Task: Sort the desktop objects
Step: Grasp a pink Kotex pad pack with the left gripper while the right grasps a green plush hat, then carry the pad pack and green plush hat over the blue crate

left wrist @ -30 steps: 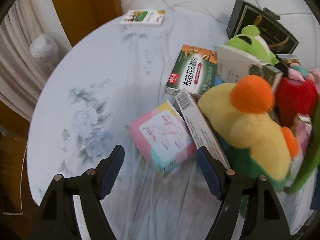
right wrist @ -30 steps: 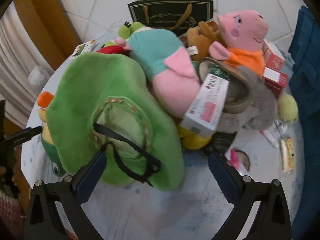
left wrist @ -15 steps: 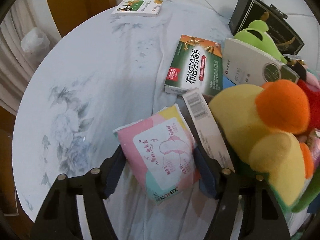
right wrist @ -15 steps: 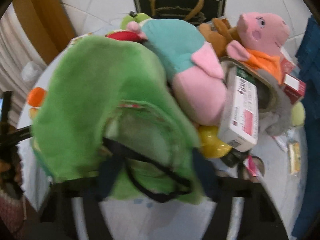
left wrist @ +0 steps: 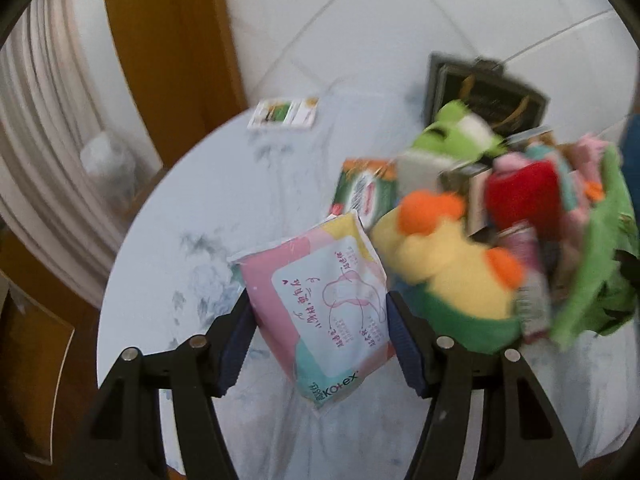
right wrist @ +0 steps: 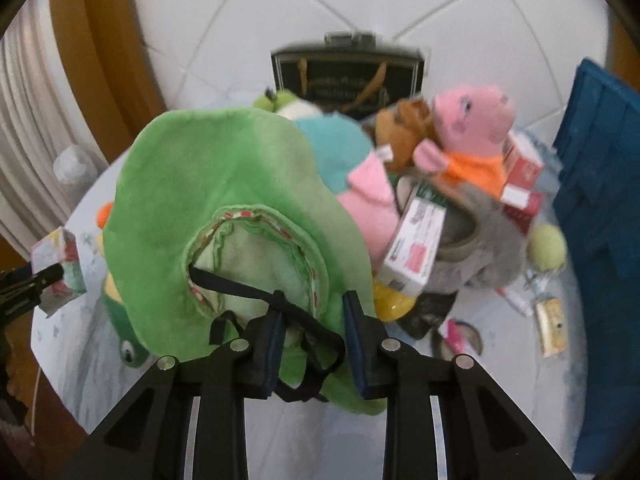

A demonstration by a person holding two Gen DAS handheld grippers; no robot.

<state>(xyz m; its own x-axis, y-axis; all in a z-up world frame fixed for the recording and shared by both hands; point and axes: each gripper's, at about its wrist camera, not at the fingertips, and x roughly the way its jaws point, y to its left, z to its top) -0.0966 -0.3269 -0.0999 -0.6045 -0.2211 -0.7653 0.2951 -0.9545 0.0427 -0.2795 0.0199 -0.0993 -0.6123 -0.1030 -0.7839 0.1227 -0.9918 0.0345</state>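
A pink pad pack (left wrist: 320, 280) hangs tilted above the round table (left wrist: 192, 216). My left gripper (left wrist: 319, 308) has its jaws closing on it, and both pads press its sides. That pack (right wrist: 60, 264) also shows at the left edge of the right wrist view. A green plush hat (right wrist: 224, 176) with a black chin strap lies over the toy pile. My right gripper (right wrist: 314, 316) is closing on the hat's near brim, with the brim and strap pinched between its pads.
The right half of the table carries a yellow plush (left wrist: 452, 268), a pink pig plush (right wrist: 472, 132), a grey slipper (right wrist: 480, 240) and medicine boxes (right wrist: 416, 248). A black box (right wrist: 348, 76) stands at the back, a blue crate (right wrist: 600, 184) at the right. A small card box (left wrist: 284, 114) lies at the far edge.
The left jaws closed on the pink pack and lifted it off the table. The right jaws closed from wide open onto the green hat's brim and raised it slightly.
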